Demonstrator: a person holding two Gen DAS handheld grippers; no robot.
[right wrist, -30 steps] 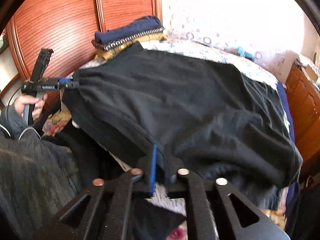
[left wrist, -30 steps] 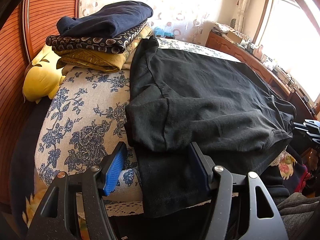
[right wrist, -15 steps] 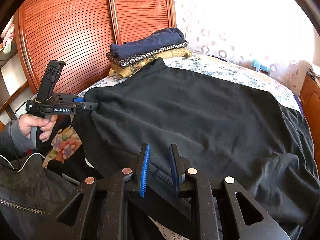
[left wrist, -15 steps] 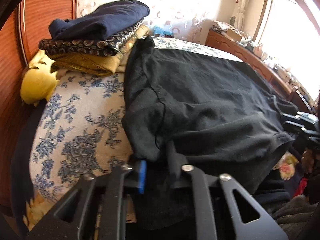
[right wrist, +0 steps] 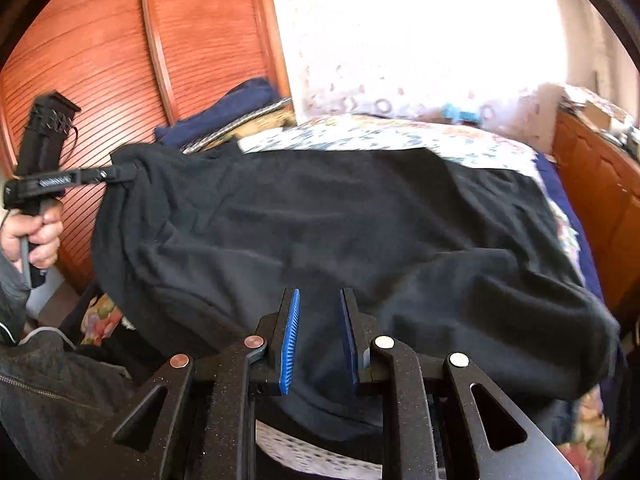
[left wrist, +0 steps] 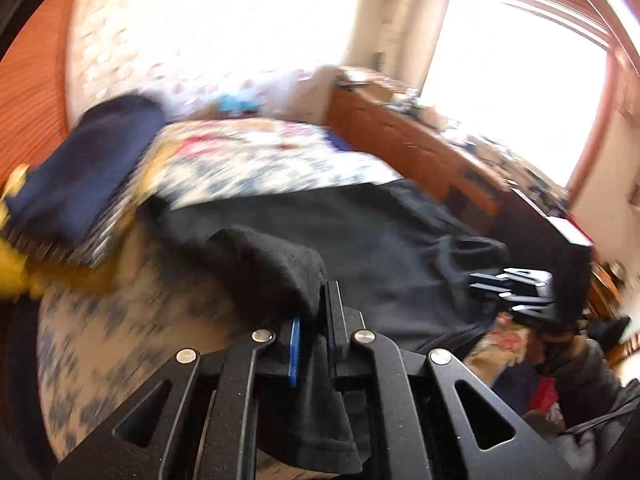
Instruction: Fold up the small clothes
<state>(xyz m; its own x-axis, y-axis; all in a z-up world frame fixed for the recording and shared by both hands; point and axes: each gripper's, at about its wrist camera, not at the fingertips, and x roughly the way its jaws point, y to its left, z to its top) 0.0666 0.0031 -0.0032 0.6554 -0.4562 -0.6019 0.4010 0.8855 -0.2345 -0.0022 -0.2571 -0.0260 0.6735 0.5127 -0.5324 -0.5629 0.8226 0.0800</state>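
A black shirt point(right wrist: 320, 224) lies spread over the floral bed point(right wrist: 380, 136); it also shows in the left wrist view point(left wrist: 380, 240). My left gripper point(left wrist: 316, 300) is shut on the shirt's near left edge, cloth bunched between the blue pads and lifted. From the right wrist view the left gripper point(right wrist: 124, 172) holds that corner raised at the left. My right gripper point(right wrist: 319, 300) hovers over the shirt's near hem with its jaws partly apart, nothing clamped. In the left wrist view the right gripper point(left wrist: 512, 284) sits at the shirt's right edge.
A stack of folded clothes point(left wrist: 80, 172), navy on top, sits at the head of the bed by the wooden headboard point(right wrist: 120, 60). A wooden dresser point(left wrist: 420, 152) with clutter runs along the right side under the window. A yellow cushion point(left wrist: 12, 256) lies at far left.
My left gripper closed on the shirt's left edge and lifted it up and forward. My right gripper opened from shut and let go of the hem.
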